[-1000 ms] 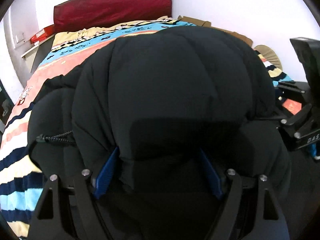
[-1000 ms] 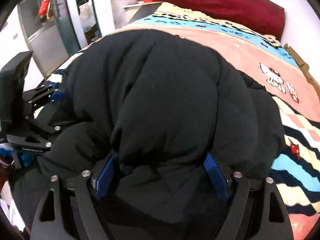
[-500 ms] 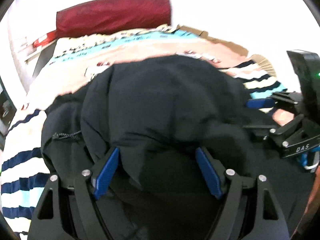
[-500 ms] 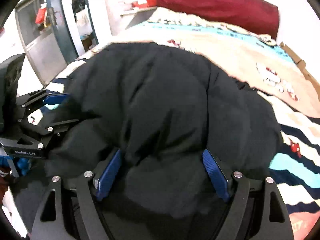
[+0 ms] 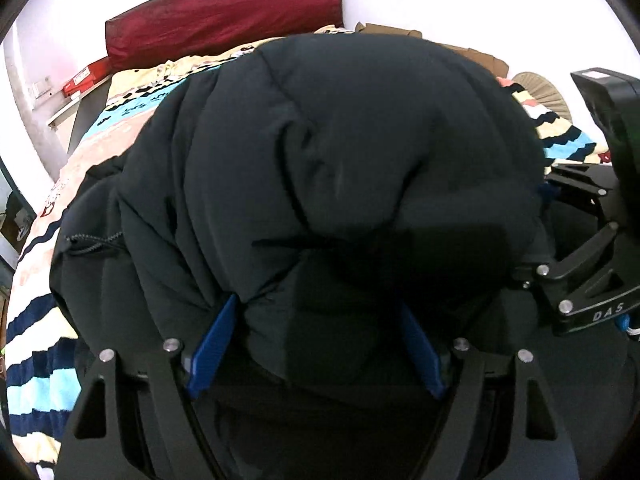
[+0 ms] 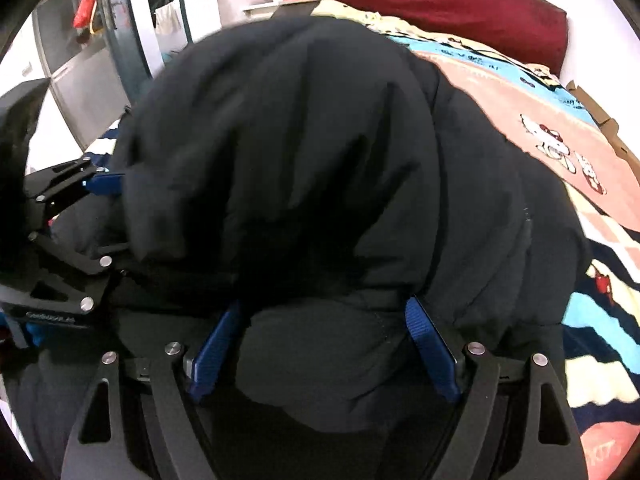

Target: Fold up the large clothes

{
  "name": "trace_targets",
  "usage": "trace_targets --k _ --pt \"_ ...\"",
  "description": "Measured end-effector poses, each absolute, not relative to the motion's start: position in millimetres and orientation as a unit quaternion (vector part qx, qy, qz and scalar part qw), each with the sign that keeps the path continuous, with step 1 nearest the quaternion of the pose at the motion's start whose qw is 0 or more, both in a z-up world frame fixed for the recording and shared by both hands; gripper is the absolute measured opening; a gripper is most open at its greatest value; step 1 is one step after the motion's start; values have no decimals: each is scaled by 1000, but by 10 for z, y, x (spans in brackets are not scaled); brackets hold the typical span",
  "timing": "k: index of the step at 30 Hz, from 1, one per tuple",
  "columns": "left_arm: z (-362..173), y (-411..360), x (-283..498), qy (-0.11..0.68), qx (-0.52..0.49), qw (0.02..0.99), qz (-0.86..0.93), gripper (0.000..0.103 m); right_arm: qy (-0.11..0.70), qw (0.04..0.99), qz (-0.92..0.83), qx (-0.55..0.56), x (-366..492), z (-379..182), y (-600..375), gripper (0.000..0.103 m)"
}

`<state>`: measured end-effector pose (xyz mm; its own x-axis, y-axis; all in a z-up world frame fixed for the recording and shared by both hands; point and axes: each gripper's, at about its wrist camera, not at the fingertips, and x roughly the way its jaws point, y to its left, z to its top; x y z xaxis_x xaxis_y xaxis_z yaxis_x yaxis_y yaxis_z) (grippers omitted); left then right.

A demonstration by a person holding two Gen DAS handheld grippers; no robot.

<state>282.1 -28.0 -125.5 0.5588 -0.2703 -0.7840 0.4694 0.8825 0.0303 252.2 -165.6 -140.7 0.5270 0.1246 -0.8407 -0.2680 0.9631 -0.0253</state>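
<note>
Left wrist: black puffer jacket (image 5: 340, 168) bunched, long axis unclear.

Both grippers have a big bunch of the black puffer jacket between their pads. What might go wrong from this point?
1. The black puffer jacket bulges thickly out of the left gripper and right gripper; slick padded fabric could slip free.
2. The drawcord hangs loose at the jacket's edge and might snag.
3. The bulk hides the striped blanket ahead in both views, so the fold may land crooked.
</note>
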Motion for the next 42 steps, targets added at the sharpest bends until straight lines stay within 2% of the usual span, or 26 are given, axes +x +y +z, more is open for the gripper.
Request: trace_targets --k 7,19,25,35,42 --pt "-1125 -306 2680 415 133 878 -198 78 474 871 97 -82 2375 -1267 -1620 82" --pt "-475 326 1710 399 83 893 -191 78 424 903 64 -34 1226 -554 -1976 82" --pt "-382 846 1209 400 47 901 -163 78 409 912 33 -9 660 -392 -2329 85" --pt "-523 1757 723 419 -6 904 -84 78 401 915 -28 36 67 -383 -2945 91" --pt "-240 2596 366 408 -18 913 -5 78 398 914 -41 63 -95 -404 -3162 94"
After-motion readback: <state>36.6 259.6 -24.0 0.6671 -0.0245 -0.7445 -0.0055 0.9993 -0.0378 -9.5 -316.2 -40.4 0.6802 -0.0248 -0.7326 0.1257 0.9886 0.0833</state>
